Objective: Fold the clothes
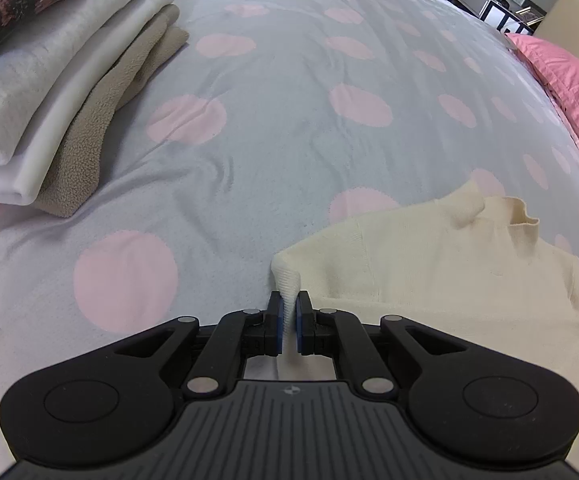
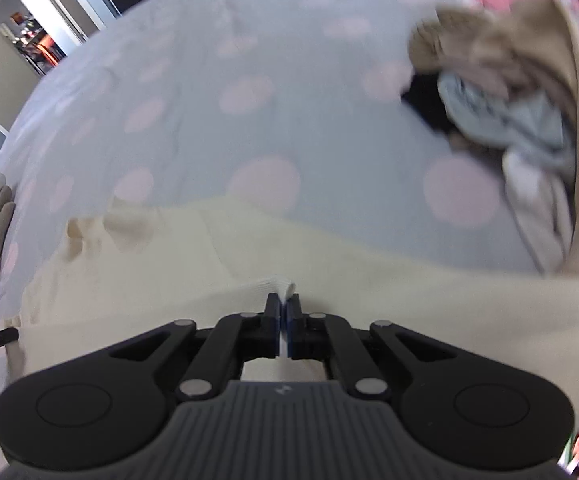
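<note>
step: folding the cream sweater [image 1: 441,264] on the bed [image 1: 273,128]; both grippers are pinching ribbed edges, so this looks like a mid-fold carry, probably bringing a cuff or hem across the body.
left gripper [image 1: 288,322]: pressing together on a ribbed cream corner that is standing up between the blue pads, bottom centre of the left wrist view.
right gripper [image 2: 283,326]: pressing together on a thin ribbed cream edge, bottom centre of the right wrist view; that view is blurring, so I cannot tell which part of the sweater it is.
sweater place: lying in the lower right of the left wrist view, flat on the dotted bed cover; in the right wrist view it is spanning the lower half of the frame.
sweater pointing: collar [image 1: 517,216] is facing the upper right of the left wrist view, away from the camera; long axis is running from lower frame up toward the upper right.
next move: judging only, it is calling for both pinched edges travelling together and level over the body, then letting go only once the cloth is lying flat.
risk: uneven pull is likely skewing the fold.
folded stack [image 1: 49,92]: sitting upper left of the left wrist view, well apart from the sweater.
unfolded pile [image 2: 521,120]: bunching at the upper right of the right wrist view, waiting.
</note>
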Action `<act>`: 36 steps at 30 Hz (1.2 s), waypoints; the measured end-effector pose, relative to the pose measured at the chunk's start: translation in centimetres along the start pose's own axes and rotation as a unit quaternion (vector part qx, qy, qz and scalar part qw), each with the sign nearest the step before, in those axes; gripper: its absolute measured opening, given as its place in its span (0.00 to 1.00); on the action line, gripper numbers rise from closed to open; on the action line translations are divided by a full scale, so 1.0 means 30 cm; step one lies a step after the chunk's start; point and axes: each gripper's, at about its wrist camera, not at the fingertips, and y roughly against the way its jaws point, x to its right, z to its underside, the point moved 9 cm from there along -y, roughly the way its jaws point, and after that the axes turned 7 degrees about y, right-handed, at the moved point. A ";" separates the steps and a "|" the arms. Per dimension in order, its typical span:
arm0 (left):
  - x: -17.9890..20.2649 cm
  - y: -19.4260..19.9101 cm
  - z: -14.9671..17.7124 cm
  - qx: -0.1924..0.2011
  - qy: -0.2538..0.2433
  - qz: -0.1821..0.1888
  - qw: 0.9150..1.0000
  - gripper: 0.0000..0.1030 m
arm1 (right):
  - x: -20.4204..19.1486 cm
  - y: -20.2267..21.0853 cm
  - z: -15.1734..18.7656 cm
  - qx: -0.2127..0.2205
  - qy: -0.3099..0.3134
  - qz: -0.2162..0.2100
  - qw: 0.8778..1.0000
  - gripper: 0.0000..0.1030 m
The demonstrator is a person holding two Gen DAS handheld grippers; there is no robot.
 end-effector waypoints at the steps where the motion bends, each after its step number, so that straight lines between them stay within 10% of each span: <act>1: -0.001 0.000 0.001 0.000 0.000 -0.002 1.000 0.04 | -0.005 0.001 -0.013 0.007 0.006 0.002 1.000 0.03; 9: -0.030 0.007 -0.007 0.003 0.003 -0.002 1.000 0.04 | 0.003 -0.071 -0.034 0.006 0.016 0.014 1.000 0.04; 19: -0.080 0.088 0.035 0.000 0.008 0.017 1.000 0.12 | 0.061 -0.035 -0.001 -0.012 0.004 0.027 1.000 0.29; 24: -0.081 0.107 0.138 -0.038 0.022 0.047 0.998 0.31 | 0.101 -0.017 0.042 -0.029 -0.024 -0.001 0.999 0.37; 29: -0.036 0.102 0.238 -0.075 0.020 0.074 0.994 0.36 | 0.109 -0.042 0.098 -0.043 -0.044 -0.032 0.998 0.36; 31: -0.017 0.093 0.263 -0.086 0.012 0.076 0.993 0.24 | 0.104 -0.057 0.111 -0.036 -0.052 -0.044 0.997 0.14; 36: -0.008 0.071 0.282 -0.078 -0.009 0.033 0.996 0.08 | 0.096 -0.074 0.131 -0.035 -0.028 -0.019 0.999 0.04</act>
